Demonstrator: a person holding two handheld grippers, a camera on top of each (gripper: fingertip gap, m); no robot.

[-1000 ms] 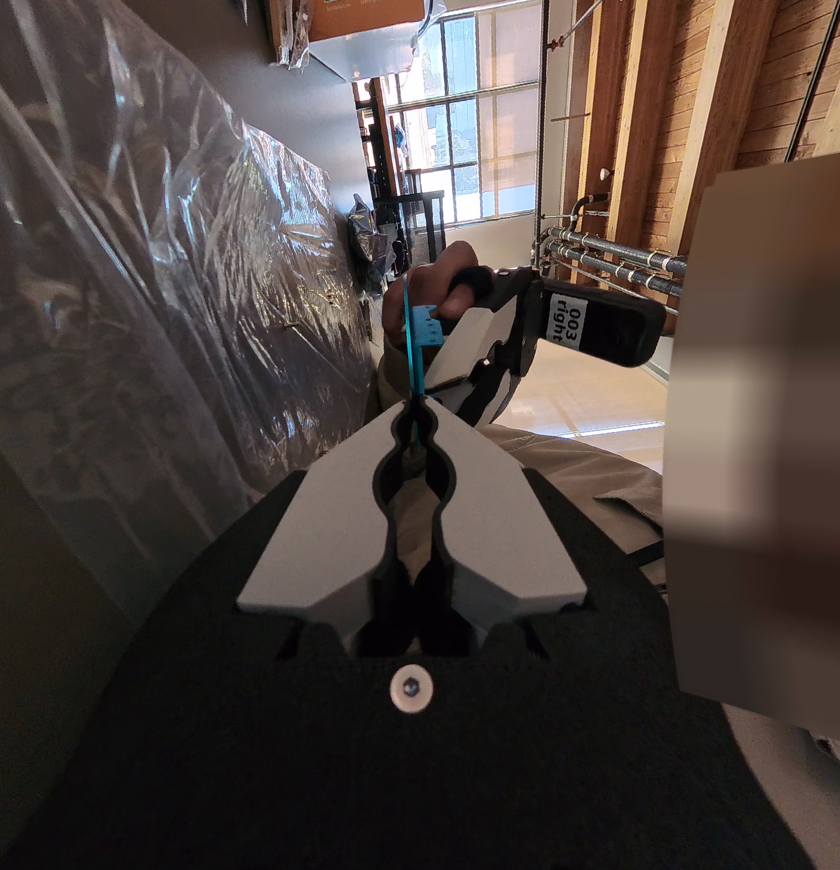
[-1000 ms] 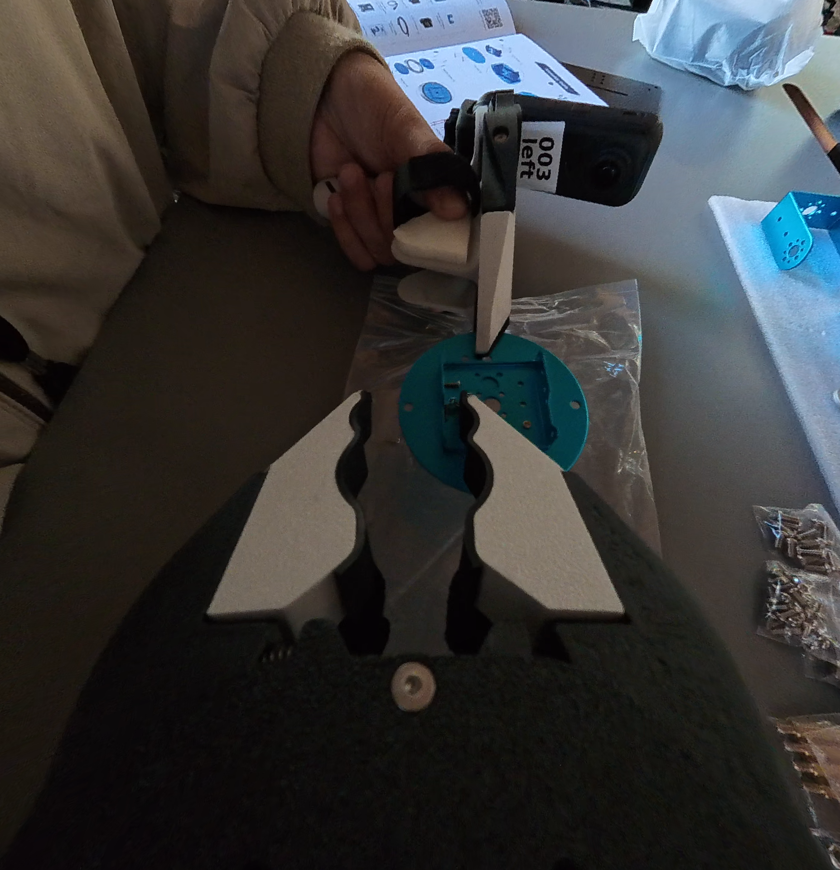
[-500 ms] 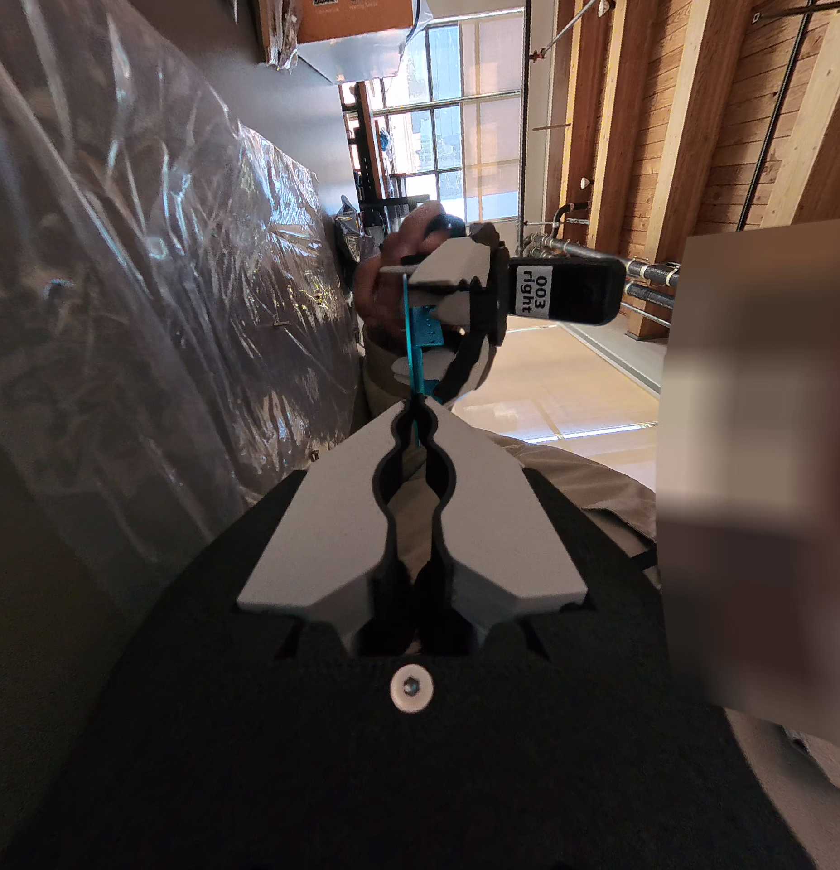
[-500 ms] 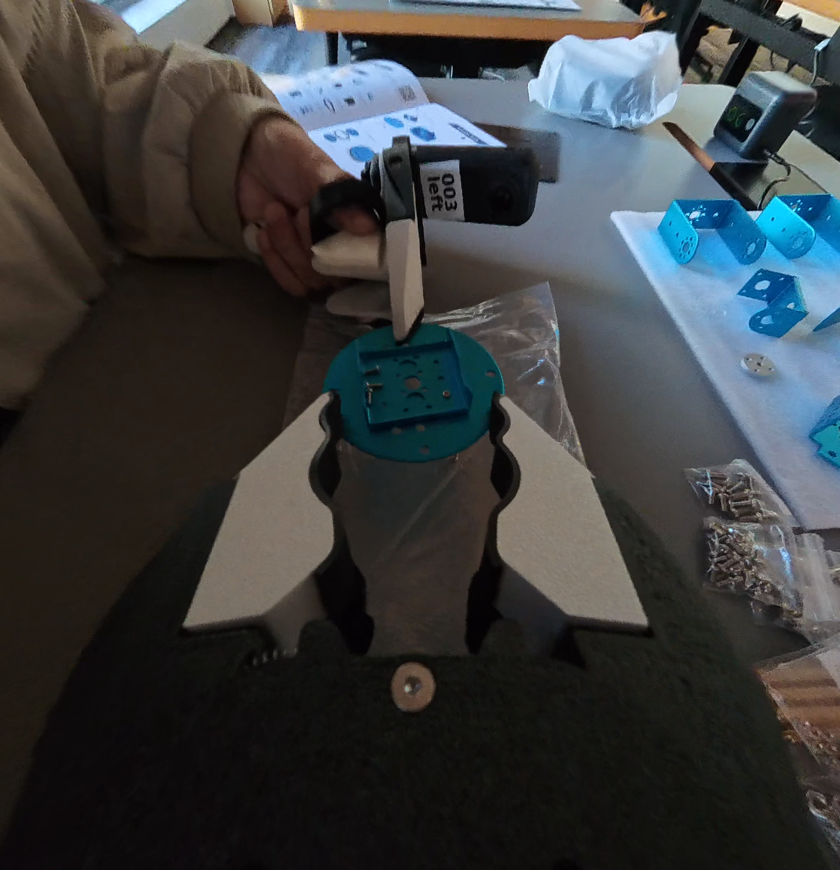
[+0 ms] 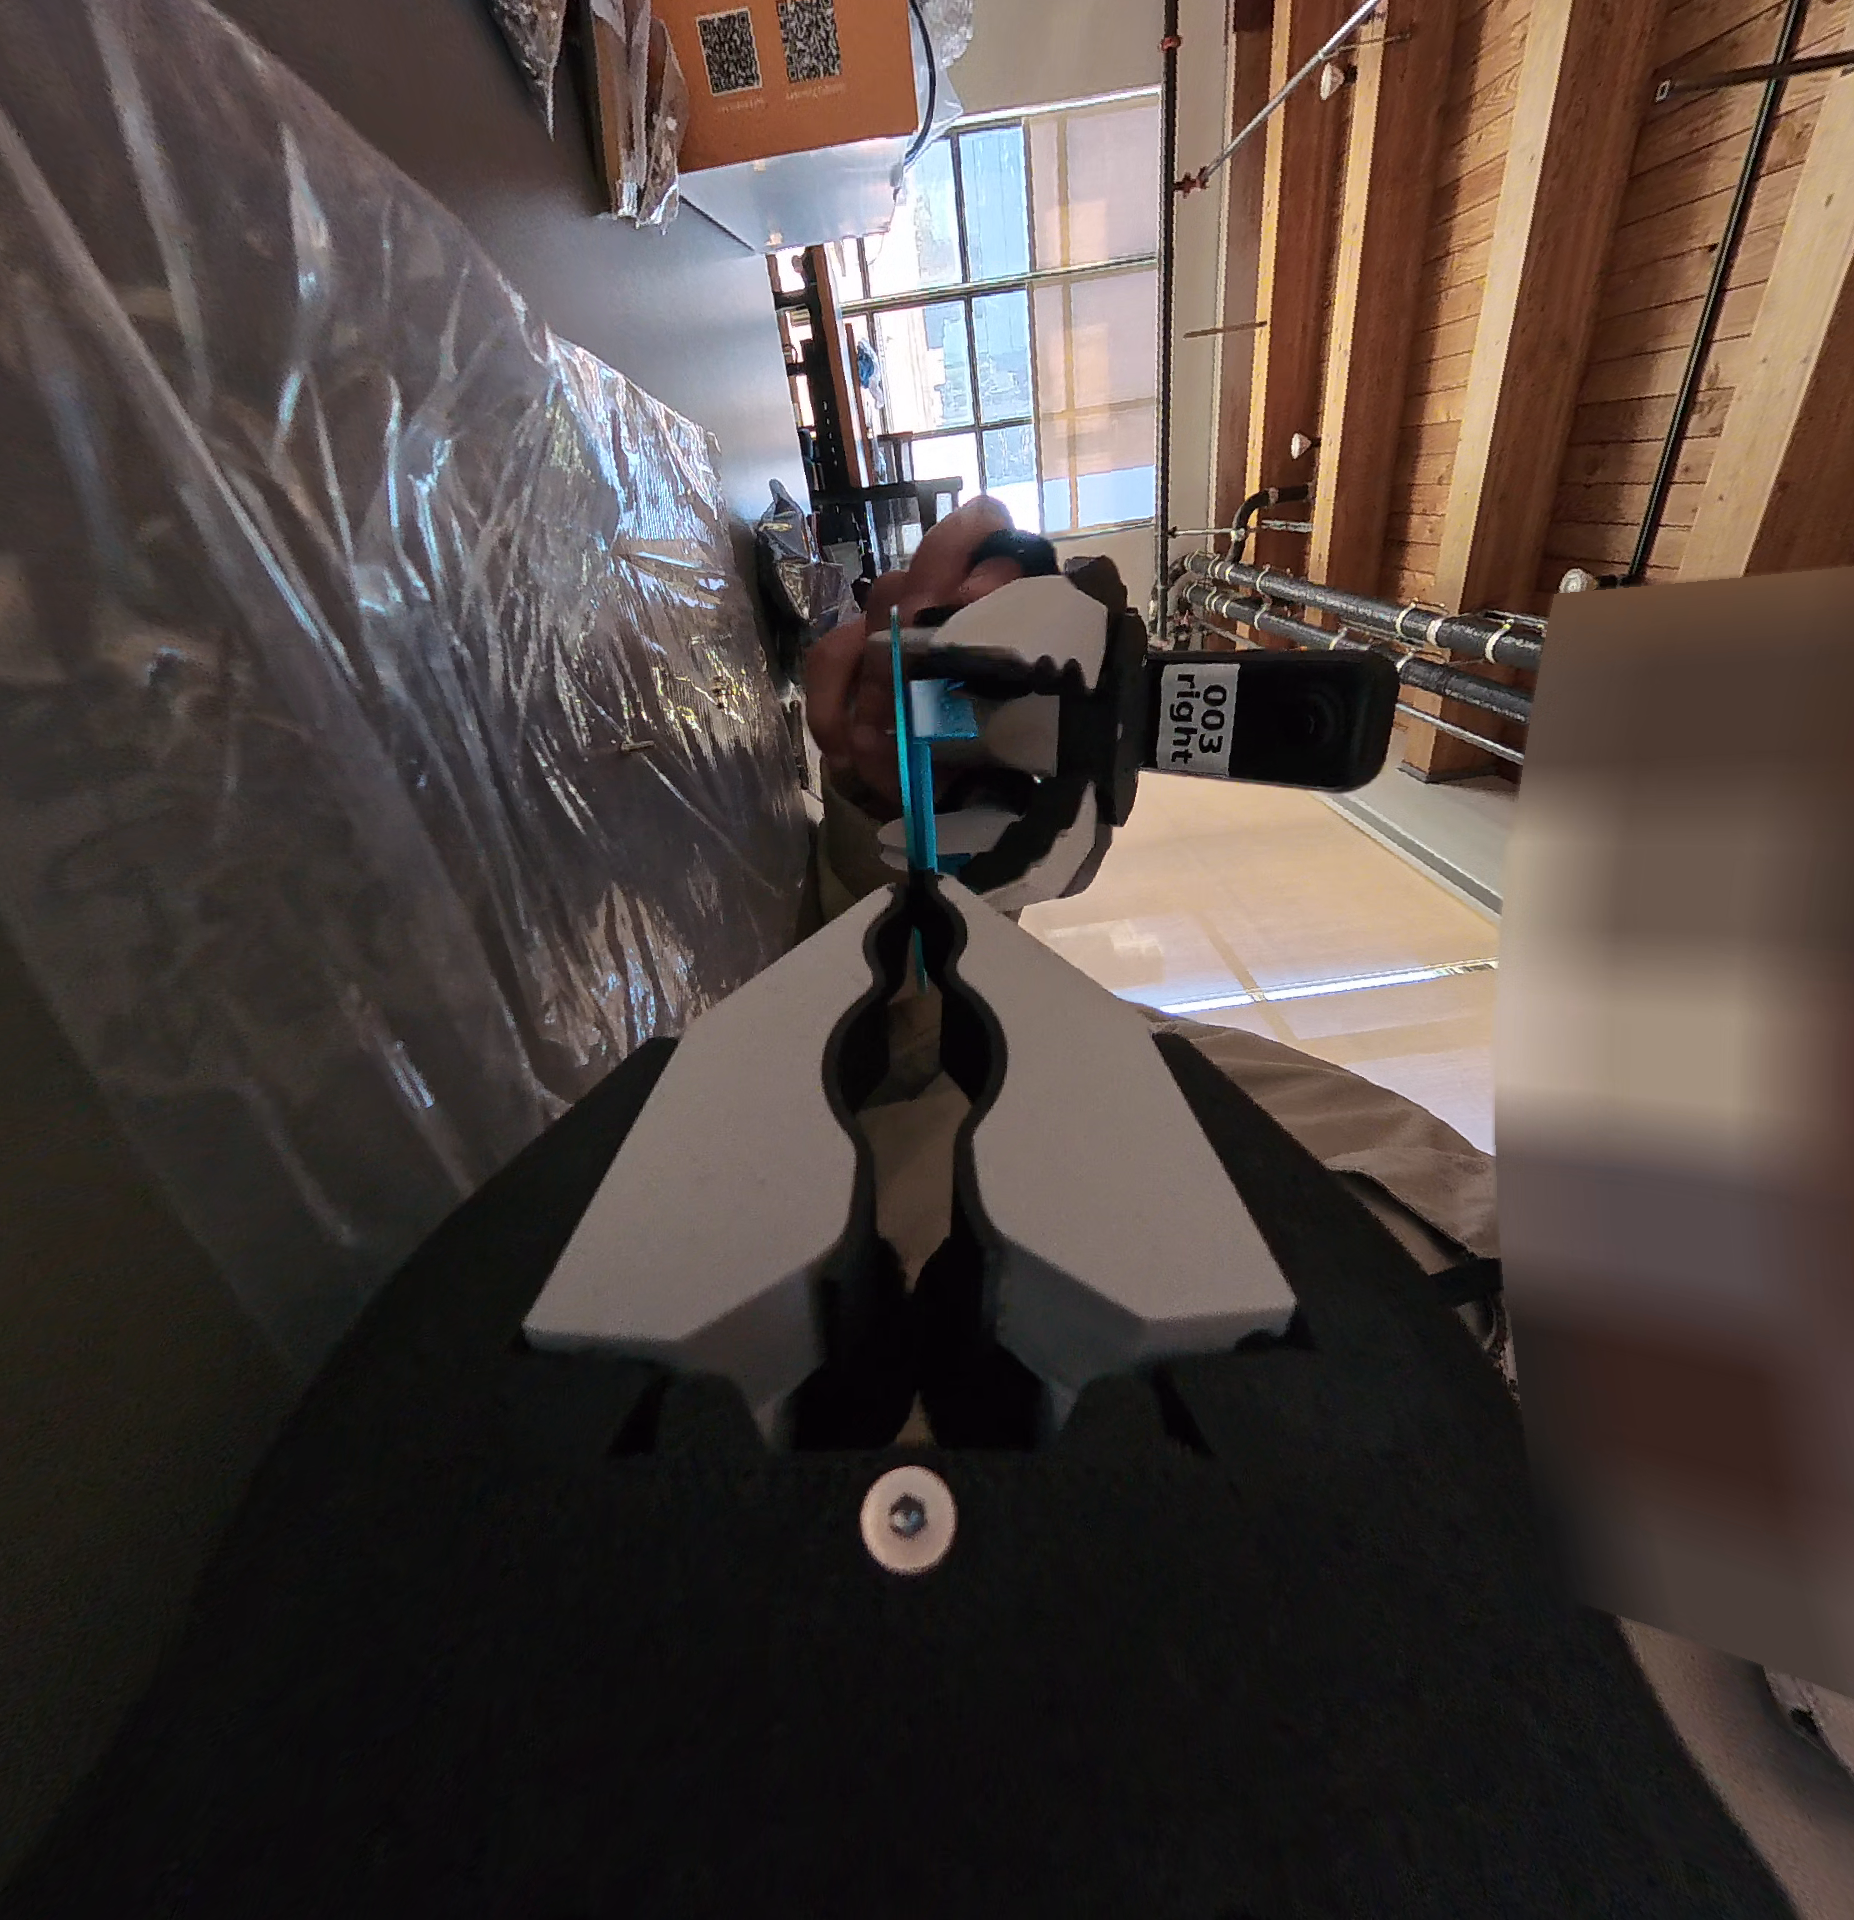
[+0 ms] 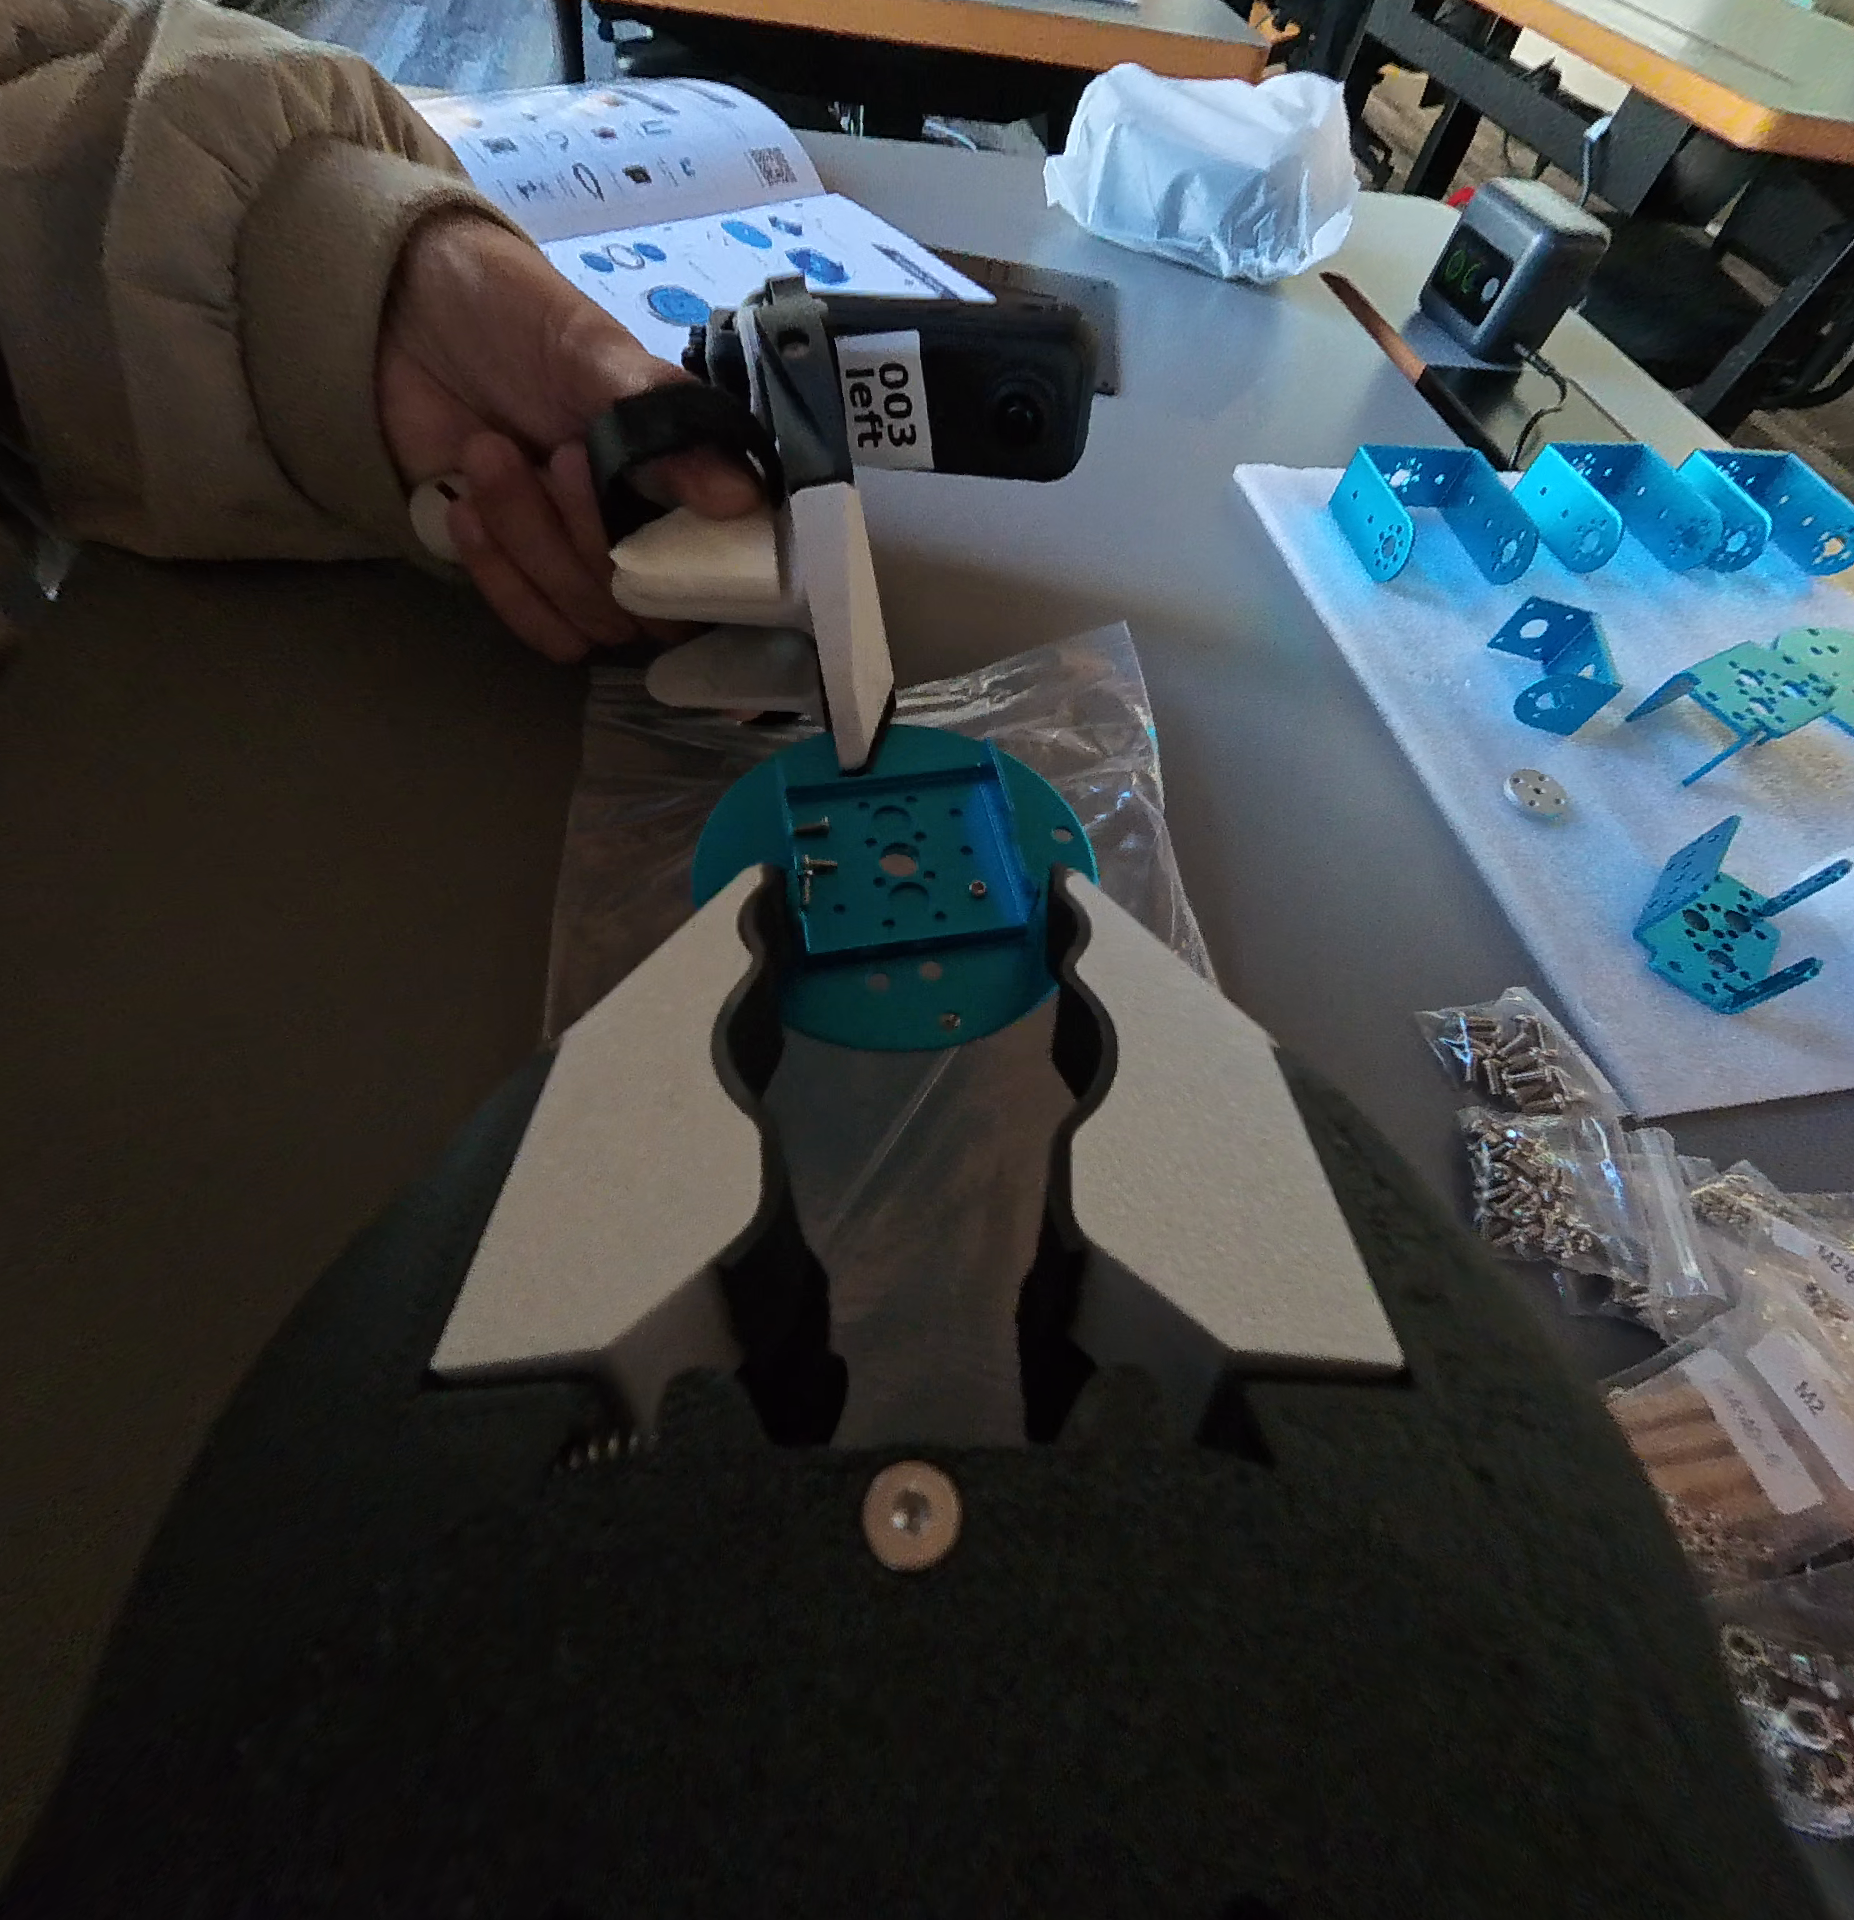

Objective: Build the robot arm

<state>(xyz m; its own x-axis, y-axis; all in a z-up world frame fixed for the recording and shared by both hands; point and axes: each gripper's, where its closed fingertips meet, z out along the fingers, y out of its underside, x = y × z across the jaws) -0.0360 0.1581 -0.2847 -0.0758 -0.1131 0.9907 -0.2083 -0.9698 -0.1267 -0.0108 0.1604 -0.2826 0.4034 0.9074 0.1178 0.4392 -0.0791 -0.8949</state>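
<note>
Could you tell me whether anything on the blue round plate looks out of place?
Yes: two small screws lie loose and askew on the square bracket atop the round plate, not seated in holes. The left gripper pinches the plate's edge.

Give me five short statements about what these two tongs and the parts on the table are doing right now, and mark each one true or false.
1. The left tongs are shut on the rim of the teal round metal plate. True.
2. The right tongs are clamped shut on a loose screw. False: they are open, one finger on either side of the plate.
3. A blue square perforated bracket sits on the plate. True.
4. The blue U-shaped metal brackets lie on white foam sheet. True.
5. The clear bags of small screws lie on the open instruction booklet. False: they lie by the foam sheet, far from the booklet.
</note>
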